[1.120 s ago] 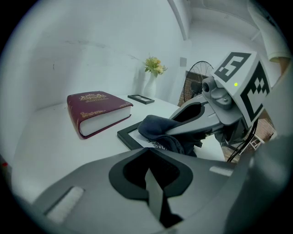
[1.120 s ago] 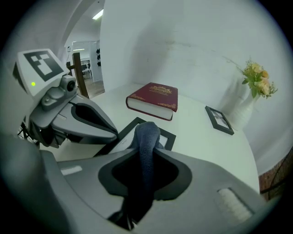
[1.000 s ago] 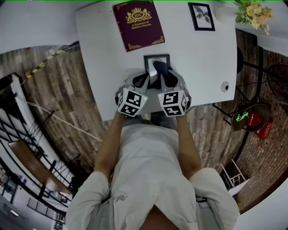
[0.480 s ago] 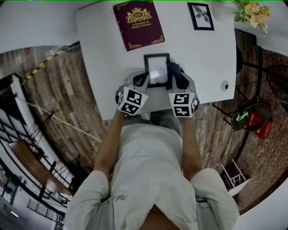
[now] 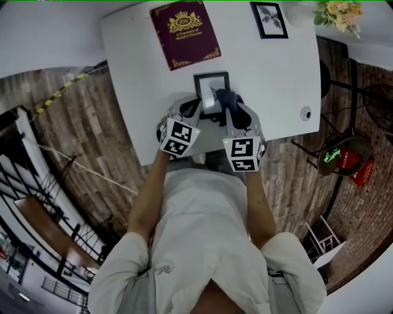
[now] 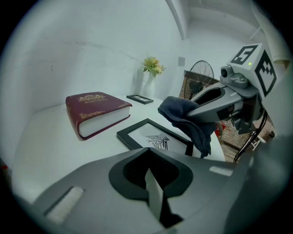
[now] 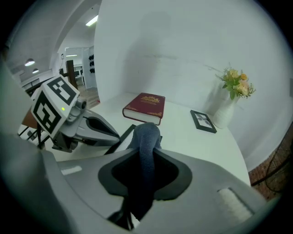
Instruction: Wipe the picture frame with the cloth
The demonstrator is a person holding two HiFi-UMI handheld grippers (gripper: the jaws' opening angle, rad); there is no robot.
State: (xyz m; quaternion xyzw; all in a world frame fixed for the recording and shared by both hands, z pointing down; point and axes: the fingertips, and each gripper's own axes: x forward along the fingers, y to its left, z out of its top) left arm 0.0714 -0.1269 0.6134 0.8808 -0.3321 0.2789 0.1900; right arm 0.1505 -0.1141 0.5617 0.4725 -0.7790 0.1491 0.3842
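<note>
A black picture frame with a line drawing lies flat on the white table, and shows too in the left gripper view. My right gripper is shut on a dark blue cloth, which hangs over the frame's right side. That cloth fills the right jaws. From the left gripper view the cloth droops under the right gripper. My left gripper is shut, its tips at the frame's near left edge. Whether they touch the frame is hidden.
A burgundy book lies beyond the frame. A second small black frame and a white vase of flowers stand at the far right. A small round object sits by the table's right edge. The near table edge is just under both grippers.
The right gripper carried the cloth from the frame's middle out past its right edge, then back onto the frame's right side. The left gripper stayed put.
</note>
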